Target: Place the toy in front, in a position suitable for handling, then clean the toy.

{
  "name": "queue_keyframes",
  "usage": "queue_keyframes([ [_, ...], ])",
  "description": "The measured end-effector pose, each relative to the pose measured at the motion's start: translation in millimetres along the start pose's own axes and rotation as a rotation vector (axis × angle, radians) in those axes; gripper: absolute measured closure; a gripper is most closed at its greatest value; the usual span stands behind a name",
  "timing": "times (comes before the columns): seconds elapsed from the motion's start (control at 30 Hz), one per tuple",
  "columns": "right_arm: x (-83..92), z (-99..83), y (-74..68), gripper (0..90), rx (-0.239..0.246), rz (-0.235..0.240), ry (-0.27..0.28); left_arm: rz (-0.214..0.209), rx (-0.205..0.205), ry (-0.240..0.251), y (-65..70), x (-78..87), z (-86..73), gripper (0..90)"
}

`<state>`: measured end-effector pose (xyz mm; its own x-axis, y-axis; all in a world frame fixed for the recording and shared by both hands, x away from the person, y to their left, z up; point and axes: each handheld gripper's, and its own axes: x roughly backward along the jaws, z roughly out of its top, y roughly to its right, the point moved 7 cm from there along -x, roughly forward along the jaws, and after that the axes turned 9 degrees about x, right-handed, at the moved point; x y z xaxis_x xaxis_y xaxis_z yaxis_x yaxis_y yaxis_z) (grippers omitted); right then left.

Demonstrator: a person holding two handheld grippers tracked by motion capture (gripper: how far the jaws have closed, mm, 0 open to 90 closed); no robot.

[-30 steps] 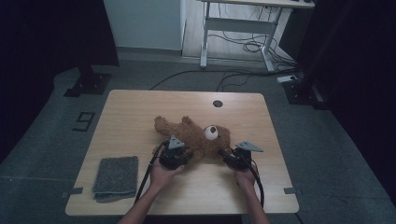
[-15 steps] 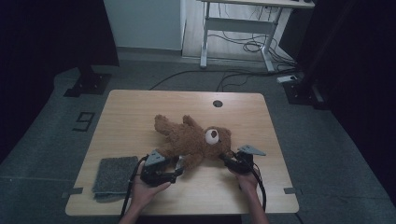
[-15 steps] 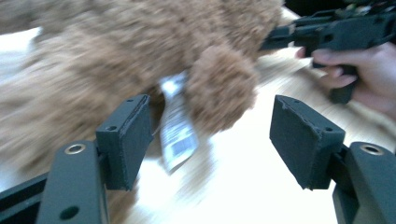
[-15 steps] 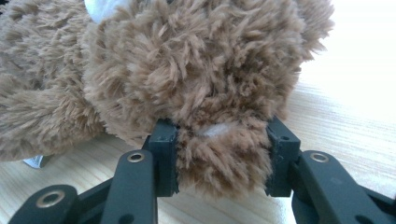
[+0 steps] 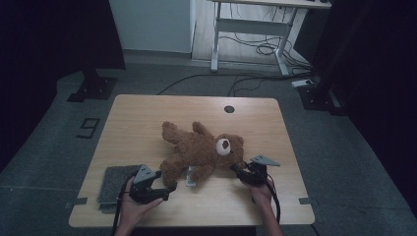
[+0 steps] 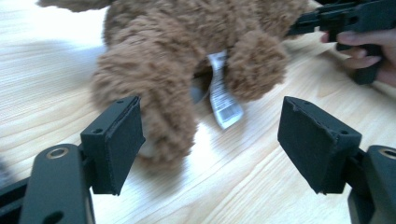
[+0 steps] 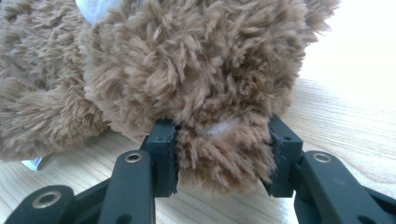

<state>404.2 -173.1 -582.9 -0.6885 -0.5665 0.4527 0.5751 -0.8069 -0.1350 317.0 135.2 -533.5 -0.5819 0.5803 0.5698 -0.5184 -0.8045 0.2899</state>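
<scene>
a brown teddy bear (image 5: 201, 150) lies on the wooden table (image 5: 147, 118), a little right of the middle, with its head toward the right side and its legs toward the left and the far side. a white label (image 6: 223, 95) is sewn to its body and rests flat on the wood between two of its limbs.

the left gripper (image 5: 164, 191) sits low near the front edge, just beside one furry leg of the bear. its jaws have just been opening and now stand wide apart; in the left gripper view the leg is in front of the left pad (image 6: 116, 140) and close to it, but i cannot tell if they touch, and the other pad is well away from the fur.

the right gripper (image 5: 237, 169) is at the bear's head. its jaws are pressed on a tuft of fur there, one pad (image 7: 163, 154) on each side, though they have just been opening a little.

a grey folded cloth (image 5: 114, 182) lies at the front left corner, partly under the left hand (image 5: 133, 209). there is no container on the table.
</scene>
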Motion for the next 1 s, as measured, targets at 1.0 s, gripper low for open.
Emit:
queue_keyframes([
  [1.0, 1.5, -1.5, -2.1, 53.5, 0.002, 0.007, -0.005, 0.148, 0.035, -0.013, -55.0, 20.3, -6.6, 18.6],
])
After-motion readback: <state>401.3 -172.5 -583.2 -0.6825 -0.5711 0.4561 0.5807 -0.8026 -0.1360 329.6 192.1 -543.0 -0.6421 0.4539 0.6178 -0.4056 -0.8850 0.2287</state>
